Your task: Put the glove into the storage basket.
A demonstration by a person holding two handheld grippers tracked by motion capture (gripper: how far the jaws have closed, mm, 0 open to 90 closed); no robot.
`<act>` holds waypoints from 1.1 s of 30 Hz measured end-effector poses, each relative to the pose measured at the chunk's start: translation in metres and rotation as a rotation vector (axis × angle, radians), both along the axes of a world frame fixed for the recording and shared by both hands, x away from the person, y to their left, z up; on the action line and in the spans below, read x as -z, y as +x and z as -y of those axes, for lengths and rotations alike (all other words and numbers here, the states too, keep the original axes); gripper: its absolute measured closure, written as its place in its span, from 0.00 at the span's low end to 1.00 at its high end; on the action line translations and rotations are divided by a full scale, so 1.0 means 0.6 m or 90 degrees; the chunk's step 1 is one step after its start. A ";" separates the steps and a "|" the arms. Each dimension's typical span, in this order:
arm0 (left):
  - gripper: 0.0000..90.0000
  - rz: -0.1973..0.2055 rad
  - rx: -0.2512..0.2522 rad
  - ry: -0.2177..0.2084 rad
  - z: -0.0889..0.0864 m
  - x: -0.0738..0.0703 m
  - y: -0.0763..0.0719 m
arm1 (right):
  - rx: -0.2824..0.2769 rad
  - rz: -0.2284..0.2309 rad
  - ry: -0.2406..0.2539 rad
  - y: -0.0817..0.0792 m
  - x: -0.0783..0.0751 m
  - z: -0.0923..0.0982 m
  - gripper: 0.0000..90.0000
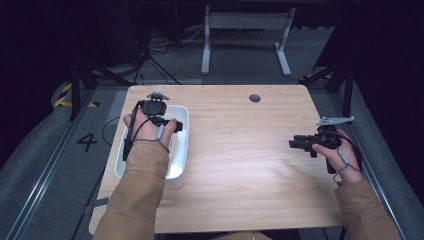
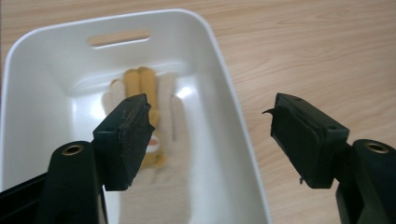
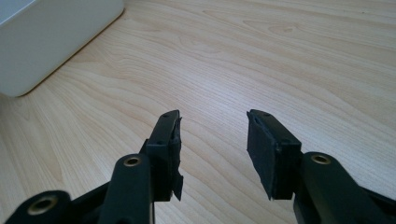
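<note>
Left tool [image 2: 210, 135] above white bin [image 2: 37, 60], gaping, empty; glove [image 2: 163, 154] inside; right tool [image 3: 212, 149] parted, empty.

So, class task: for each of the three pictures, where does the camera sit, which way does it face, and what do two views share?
High view: above the person's side, facing forward and down on the table; both forearms show.
Left gripper view: on the left gripper, looking down into the white tub at a glove.
Right gripper view: on the right gripper, facing low across the table.
Shared: all show the tub.
</note>
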State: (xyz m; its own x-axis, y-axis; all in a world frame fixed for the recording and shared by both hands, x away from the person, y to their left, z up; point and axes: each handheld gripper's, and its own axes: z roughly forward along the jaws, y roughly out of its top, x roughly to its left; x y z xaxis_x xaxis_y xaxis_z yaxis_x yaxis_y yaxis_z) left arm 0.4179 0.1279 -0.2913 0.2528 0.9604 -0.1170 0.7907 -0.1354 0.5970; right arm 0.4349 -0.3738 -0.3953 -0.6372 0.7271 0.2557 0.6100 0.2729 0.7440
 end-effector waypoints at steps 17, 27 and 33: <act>0.30 0.106 0.242 -0.051 0.077 -0.027 -0.047 | 0.004 0.003 0.001 -0.005 0.000 0.006 0.62; 0.31 0.096 0.337 -0.070 0.105 0.047 -0.069 | 0.001 -0.002 -0.006 -0.004 0.002 0.005 0.63; 0.30 0.106 0.366 -0.098 0.115 0.080 -0.087 | -0.004 -0.001 -0.010 -0.004 0.003 0.001 0.63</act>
State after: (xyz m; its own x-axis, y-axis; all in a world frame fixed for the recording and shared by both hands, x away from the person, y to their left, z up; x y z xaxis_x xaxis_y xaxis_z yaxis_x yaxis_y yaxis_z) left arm 0.3657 0.0590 -0.3395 0.7522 0.6399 -0.1575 0.5107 -0.4151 0.7529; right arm 0.4325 -0.3744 -0.3972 -0.6415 0.7268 0.2454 0.6094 0.2885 0.7385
